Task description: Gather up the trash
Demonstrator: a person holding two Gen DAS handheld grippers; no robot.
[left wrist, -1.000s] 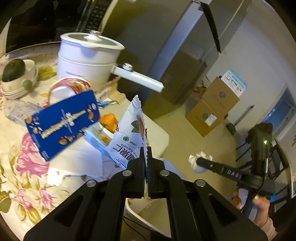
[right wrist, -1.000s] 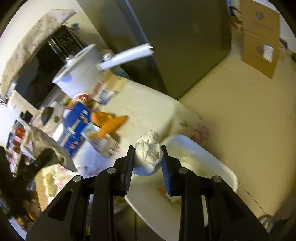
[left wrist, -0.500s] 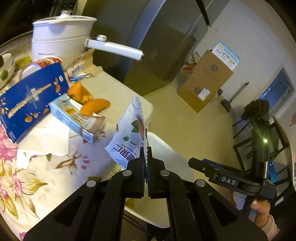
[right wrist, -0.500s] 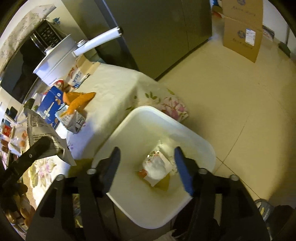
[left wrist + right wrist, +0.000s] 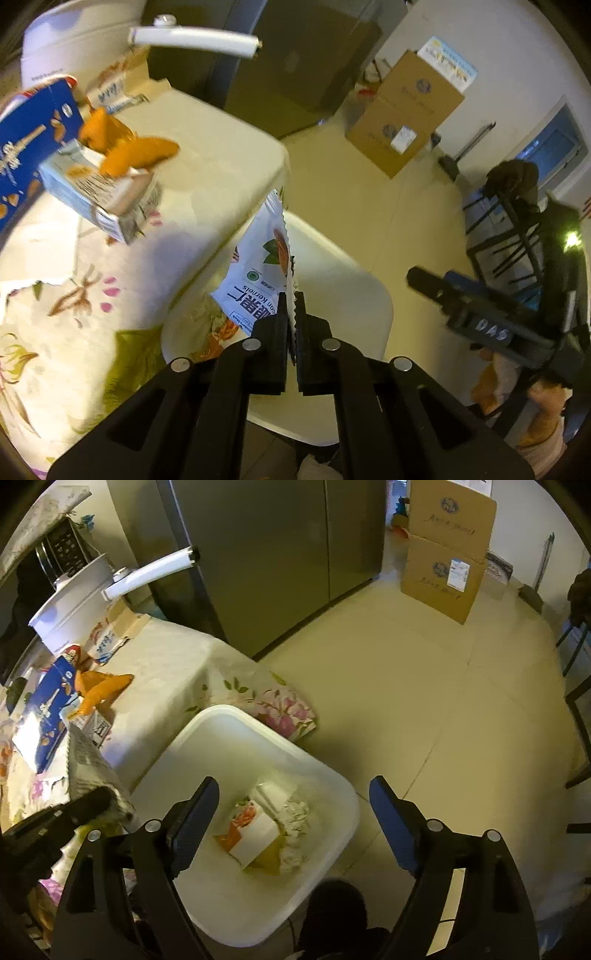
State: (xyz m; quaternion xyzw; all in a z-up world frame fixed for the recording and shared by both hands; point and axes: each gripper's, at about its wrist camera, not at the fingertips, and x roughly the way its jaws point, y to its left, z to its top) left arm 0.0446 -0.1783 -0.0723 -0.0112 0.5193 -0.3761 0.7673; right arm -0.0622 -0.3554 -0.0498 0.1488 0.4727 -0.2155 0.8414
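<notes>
My left gripper (image 5: 290,295) pinches the serrated edge of a white snack packet (image 5: 258,266) and holds it upright over the white bin (image 5: 369,295); its jaws are just opening, and the packet edge is still between the pads. My right gripper (image 5: 293,786) hangs above the same bin (image 5: 258,720), its jaws opening wide with nothing between them. A crumpled tissue (image 5: 295,812) and a white and orange carton (image 5: 255,830) lie in the bin. The right wrist view shows the packet's silver back (image 5: 92,771).
On the floral tablecloth (image 5: 55,314) lie a blue box (image 5: 22,155), an orange wrapper (image 5: 129,151) and a small carton (image 5: 96,192). A white pot's handle (image 5: 192,37) juts over the table. Cardboard boxes (image 5: 447,546), a grey fridge (image 5: 277,554) and a dark chair (image 5: 517,221) stand around.
My right gripper has opened and the tissue wad has dropped into the bin. My left gripper has carried the packet from above the table down to over the bin.
</notes>
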